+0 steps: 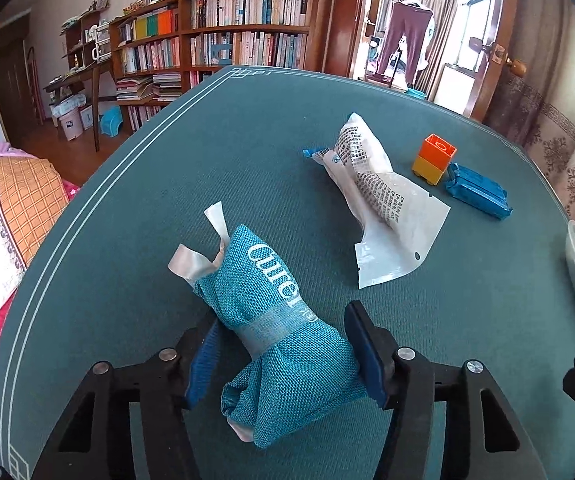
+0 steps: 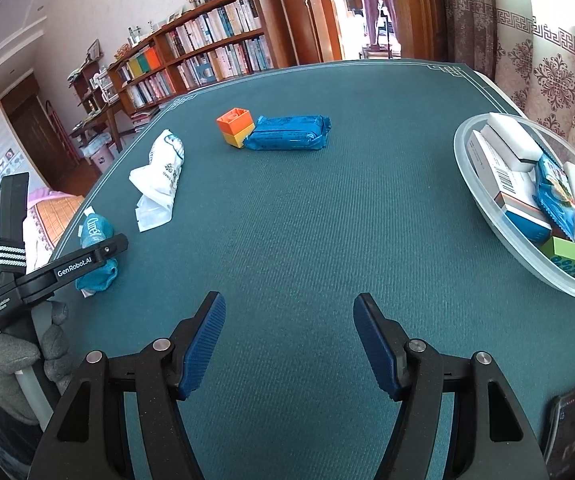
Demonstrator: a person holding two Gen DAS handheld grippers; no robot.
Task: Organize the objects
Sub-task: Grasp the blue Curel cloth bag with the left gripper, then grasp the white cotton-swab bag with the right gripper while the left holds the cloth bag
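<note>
- Teal woven pouch [image 1: 283, 344] clamped between the fingers of the left gripper [image 1: 283, 360], low on the green desk [image 1: 207, 160] at its near left side; both blue pads pressed against the cloth.
- Right gripper [image 2: 289, 344] hovering over bare desk, fingers apart, nothing between them.
- Clear bowl [image 2: 487, 220] at the right edge, already loaded: white boxes, a blue packet, a green block, something red. Sorting judged partly done.
- Further out, a crumpled white plastic bag [image 1: 383, 196] loose on the desk, not yet collected.
- Beyond it, an orange and yellow toy block [image 1: 435, 158] just beside a blue wrapped packet [image 1: 479, 194], seemingly touching; both left to move.
- Likely remainder: pouch carried across to the bowl, then bag, block and packet, three loose items after this one.
</note>
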